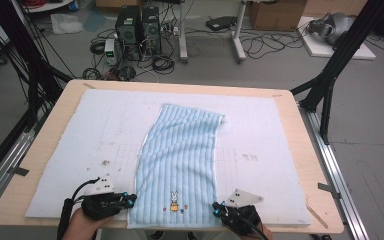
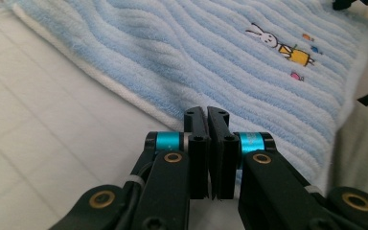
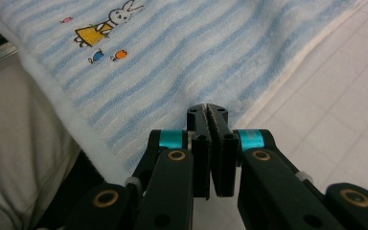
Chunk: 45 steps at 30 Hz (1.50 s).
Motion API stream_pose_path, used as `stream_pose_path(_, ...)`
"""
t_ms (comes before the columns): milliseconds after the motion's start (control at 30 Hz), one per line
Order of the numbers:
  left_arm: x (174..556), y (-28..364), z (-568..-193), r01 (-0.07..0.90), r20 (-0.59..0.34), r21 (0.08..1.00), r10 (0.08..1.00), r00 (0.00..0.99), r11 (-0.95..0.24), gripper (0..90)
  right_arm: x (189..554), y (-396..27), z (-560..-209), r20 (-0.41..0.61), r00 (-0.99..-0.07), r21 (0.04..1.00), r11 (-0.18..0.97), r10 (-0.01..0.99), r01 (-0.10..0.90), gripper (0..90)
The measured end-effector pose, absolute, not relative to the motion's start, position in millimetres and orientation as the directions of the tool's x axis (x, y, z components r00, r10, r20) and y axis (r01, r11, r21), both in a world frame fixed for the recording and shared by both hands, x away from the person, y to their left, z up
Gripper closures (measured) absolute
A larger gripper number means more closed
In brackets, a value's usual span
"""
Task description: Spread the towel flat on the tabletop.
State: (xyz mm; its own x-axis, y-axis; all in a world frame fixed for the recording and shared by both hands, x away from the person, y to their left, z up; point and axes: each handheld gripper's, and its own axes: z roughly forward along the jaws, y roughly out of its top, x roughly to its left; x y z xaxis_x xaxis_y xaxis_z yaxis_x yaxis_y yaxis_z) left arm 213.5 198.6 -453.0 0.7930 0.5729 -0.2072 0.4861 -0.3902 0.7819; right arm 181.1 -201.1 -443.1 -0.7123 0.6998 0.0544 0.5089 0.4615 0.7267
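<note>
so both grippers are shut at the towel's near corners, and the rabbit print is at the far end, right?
Not quite. The rabbit print is at the towel's near end, between the left gripper and right gripper, as the high view shows. The rest holds.

fingers (image 2: 197, 143): black | collars: cyan | screws: brass | cables: black | top plates: grey
</note>
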Motion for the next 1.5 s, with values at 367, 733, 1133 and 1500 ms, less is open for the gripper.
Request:
stream_pose_path(367, 207, 195, -445, 0.45, -0.227, 0.843, 0.564, 0.794, -0.295, 55.4, 160, -219, -435, 0.059, -0.665, 0.773, 0.387, 0.745, 0.502, 77.4)
stream_pose_path(733, 257, 207, -438, 0.465, -0.265, 0.877, 0.681, 0.683, -0.125, 48.9, 210, -200, -442, 0.054, -0.606, 0.78, 0.346, 0.794, 0.522, 69.0)
stream_pose_path(1133, 284, 202, -436, 0.468, -0.269, 0.876, 0.686, 0.676, -0.118, 49.1, 213, -196, -444, 0.052, -0.712, 0.718, 0.47, 0.7, 0.514, 88.3)
stream_pose_path(1500, 310, 191, -440, 0.494, -0.276, 0.858, 0.683, 0.676, -0.142, 48.3, 210, -222, -431, 0.12, -0.704, 0.8, 0.352, 0.7, 0.486, 70.2)
